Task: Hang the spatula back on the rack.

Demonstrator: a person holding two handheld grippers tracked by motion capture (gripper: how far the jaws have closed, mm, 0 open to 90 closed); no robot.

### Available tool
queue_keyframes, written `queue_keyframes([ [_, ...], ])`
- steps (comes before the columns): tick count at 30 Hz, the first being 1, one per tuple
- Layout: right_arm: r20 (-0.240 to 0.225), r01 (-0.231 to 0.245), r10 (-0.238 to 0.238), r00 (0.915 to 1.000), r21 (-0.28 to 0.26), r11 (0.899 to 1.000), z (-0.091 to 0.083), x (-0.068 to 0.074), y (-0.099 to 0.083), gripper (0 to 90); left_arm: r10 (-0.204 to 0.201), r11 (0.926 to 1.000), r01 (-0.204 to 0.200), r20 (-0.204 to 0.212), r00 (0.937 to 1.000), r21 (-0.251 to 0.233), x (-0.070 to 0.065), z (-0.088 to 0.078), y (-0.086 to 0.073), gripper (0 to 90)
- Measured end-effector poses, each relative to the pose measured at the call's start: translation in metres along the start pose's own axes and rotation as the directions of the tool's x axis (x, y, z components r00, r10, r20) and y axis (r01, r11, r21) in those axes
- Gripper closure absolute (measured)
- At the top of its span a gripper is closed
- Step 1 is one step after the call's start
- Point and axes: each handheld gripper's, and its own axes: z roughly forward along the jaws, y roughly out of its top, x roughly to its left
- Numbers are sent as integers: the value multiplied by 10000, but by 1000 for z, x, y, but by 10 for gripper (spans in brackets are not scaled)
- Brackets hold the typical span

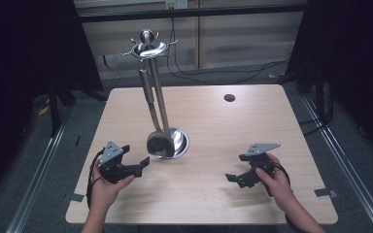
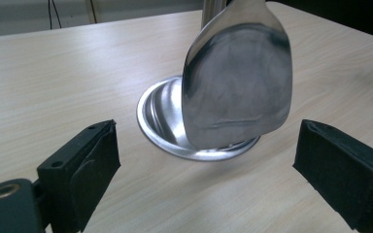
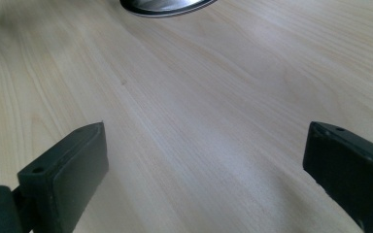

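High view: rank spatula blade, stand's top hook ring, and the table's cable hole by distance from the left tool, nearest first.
1. Spatula blade: just ahead and to the right of the left tool, hanging over the stand's round base.
2. Cable hole: far side of the table, off to the right.
3. Top hook ring: high on the stand, well above the table. Image spacing alone would rank it near the hole.
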Motion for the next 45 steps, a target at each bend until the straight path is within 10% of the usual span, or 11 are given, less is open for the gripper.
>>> queue_keyframes([
  [45,46,80,-81,10000,215,9997,8,-4,-1,23,348,9812,-352,59,9994,1900,7,16,-33,87],
])
